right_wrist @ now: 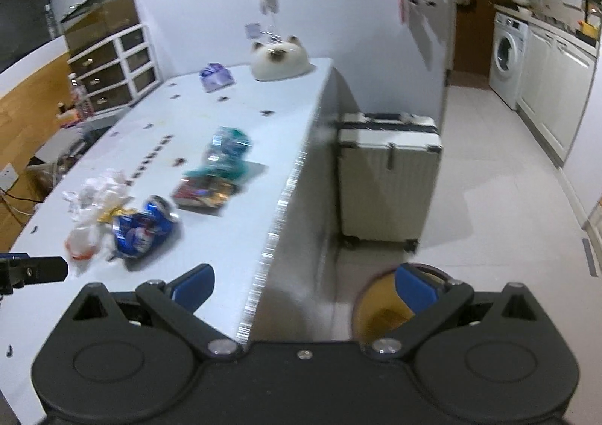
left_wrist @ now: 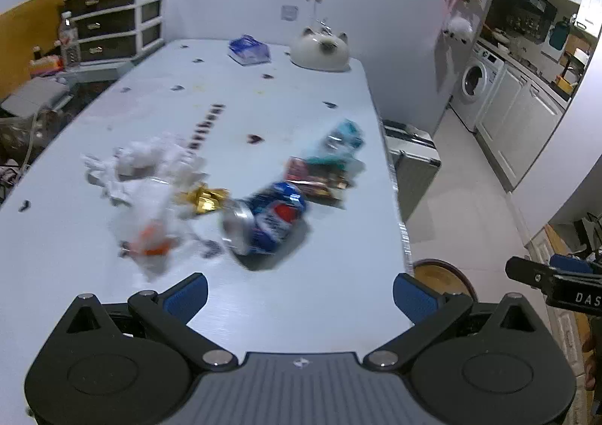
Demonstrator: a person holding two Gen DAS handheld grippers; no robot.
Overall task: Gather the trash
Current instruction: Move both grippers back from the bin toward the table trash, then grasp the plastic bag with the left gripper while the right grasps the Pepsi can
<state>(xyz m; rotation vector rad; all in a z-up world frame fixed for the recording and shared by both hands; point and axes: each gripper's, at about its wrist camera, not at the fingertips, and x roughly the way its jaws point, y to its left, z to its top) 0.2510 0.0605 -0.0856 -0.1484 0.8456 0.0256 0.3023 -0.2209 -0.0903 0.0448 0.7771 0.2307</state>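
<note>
Up close, the left hand-held gripper (left_wrist: 300, 295) hangs spread wide and empty over the near end of the pale blue bench (left_wrist: 263, 112); the right hand-held gripper (right_wrist: 304, 287) — equally spread, empty — straddles the bench's right edge above a round brown bin (right_wrist: 380, 316) on the floor. Beyond lies the trash: a crushed blue soda can (left_wrist: 269, 223), just left of it a gold foil wrapper (left_wrist: 205, 199) and crumpled white tissues (left_wrist: 146, 161) — farther back, a dark snack packet (left_wrist: 316, 180) and a teal wrapper (left_wrist: 340, 140).
</note>
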